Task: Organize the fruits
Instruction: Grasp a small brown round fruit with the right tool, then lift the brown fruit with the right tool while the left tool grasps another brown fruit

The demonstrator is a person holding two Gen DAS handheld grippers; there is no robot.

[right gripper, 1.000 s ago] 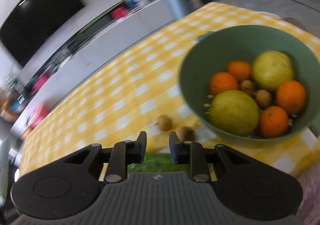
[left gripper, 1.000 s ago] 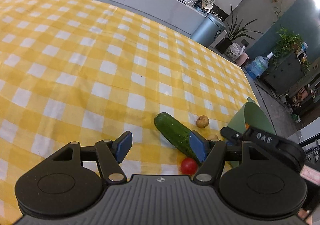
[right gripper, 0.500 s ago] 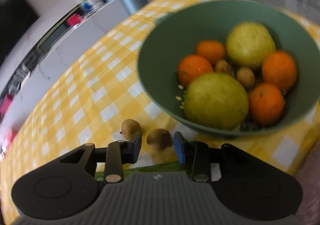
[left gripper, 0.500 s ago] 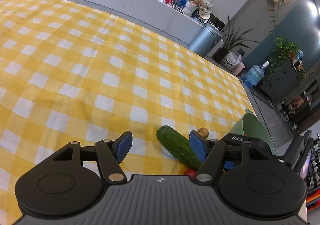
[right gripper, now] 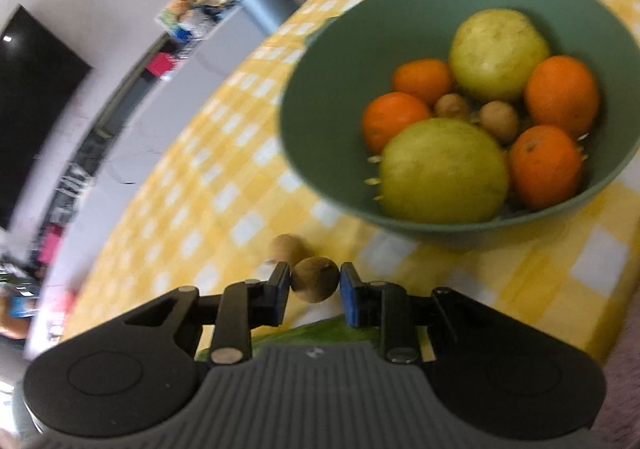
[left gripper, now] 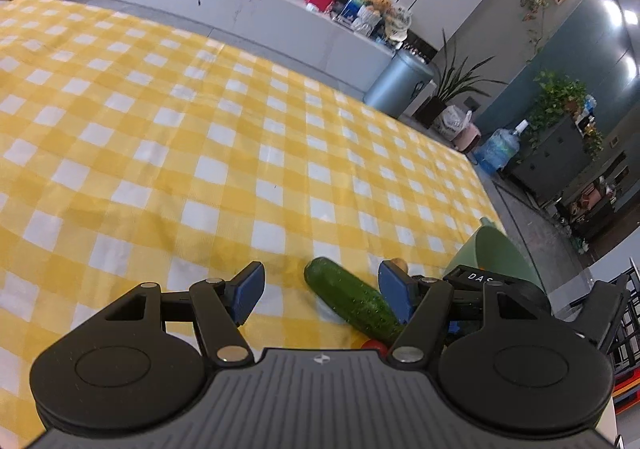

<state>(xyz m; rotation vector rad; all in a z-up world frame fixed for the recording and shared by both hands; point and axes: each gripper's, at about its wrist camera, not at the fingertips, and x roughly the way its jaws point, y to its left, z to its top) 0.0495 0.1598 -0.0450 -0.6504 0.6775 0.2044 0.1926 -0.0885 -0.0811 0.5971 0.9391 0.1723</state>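
Between the right tongs [right gripper: 314, 285], whose blades have just been closing and now pinch it: one small brown fruit [right gripper: 315, 279] on the tabletop [right gripper: 460, 277], green bowl [right gripper: 320, 153] just beyond and rightward; left tongs [left gripper: 320, 289] released, farther off.

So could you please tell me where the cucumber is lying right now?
In the left wrist view the cucumber lies on the checked tablecloth, low and right of centre, beside the left hand-held gripper's right finger, with the green bowl further right.
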